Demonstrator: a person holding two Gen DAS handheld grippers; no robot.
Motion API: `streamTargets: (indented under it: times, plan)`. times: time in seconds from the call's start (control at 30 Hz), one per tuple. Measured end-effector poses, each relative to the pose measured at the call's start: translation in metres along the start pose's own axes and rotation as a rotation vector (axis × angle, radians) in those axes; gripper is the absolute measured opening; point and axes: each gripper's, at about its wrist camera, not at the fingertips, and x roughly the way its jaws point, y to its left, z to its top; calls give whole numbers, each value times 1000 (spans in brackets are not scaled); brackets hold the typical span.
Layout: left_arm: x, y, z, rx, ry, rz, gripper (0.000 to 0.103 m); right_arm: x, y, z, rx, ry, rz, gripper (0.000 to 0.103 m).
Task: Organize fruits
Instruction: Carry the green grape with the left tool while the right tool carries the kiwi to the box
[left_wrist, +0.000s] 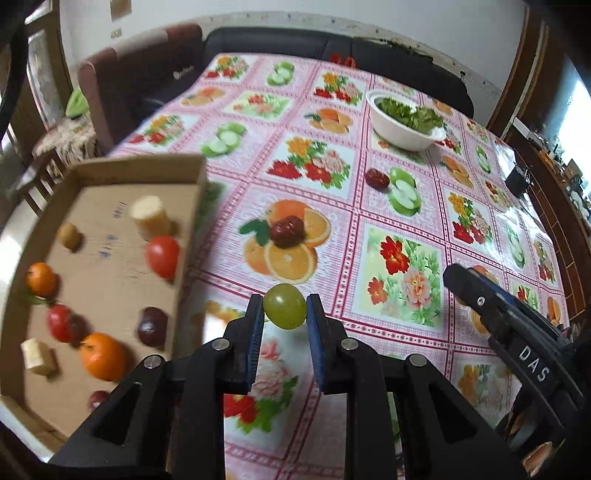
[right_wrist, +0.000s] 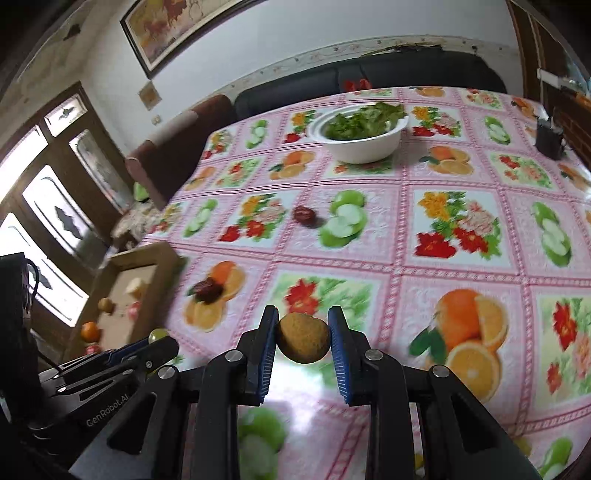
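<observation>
While pinched in left tongs (left_wrist: 284, 314) — green grape (left_wrist: 284, 305), long axis crosswise.

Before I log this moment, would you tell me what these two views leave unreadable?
- Left wrist view: the near end of the cardboard box is hidden behind the left gripper, so its full contents cannot be counted.
- Left wrist view: blue writing on the box floor is blurred.
- Right wrist view: the box is small and smeared; its fruits cannot be identified.
- Right wrist view: the brown fruit in the right gripper cannot be identified.
</observation>
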Motion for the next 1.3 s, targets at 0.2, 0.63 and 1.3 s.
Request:
streamTargets:
  times: [0.2,0.63,1.3]
  plan:
    - [-18,13,-6,-3,-46,34,20,-12,24,-10,-27,-5,53,28]
    - [-35,37,-15,-20,-86,70,21,-23,57,-21,-77,-1,84,28]
    - [-38,66,-22,-59,-87,77,21,-18,85,-28,-127,22,101,28]
